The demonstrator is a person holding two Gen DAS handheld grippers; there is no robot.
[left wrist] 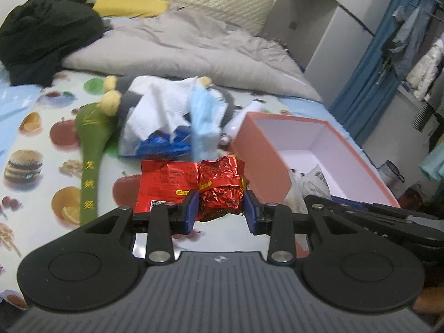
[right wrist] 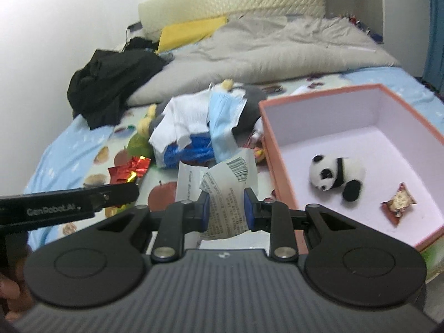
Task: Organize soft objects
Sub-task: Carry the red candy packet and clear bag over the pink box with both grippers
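My left gripper (left wrist: 221,208) is shut on a crumpled red foil wrapper (left wrist: 219,191), held up off the fruit-print sheet (left wrist: 55,144). The same wrapper (right wrist: 130,168) shows at the left of the right wrist view. My right gripper (right wrist: 227,208) is shut on a white printed bag with a barcode (right wrist: 227,186), beside the near left corner of the open pink box (right wrist: 273,149). That bag (left wrist: 313,183) also hangs by the box (left wrist: 266,149) in the left wrist view. A small panda plush (right wrist: 335,176) and a wrapped candy (right wrist: 398,204) lie inside the box.
Behind the box is a pile of white cloth (left wrist: 163,105), a blue mask (left wrist: 204,119), a blue plastic bag (left wrist: 163,145) and a grey plush (right wrist: 249,105). A green plush (left wrist: 91,149) lies to its left. Black clothes (left wrist: 47,36) and a grey duvet (left wrist: 194,47) lie further back.
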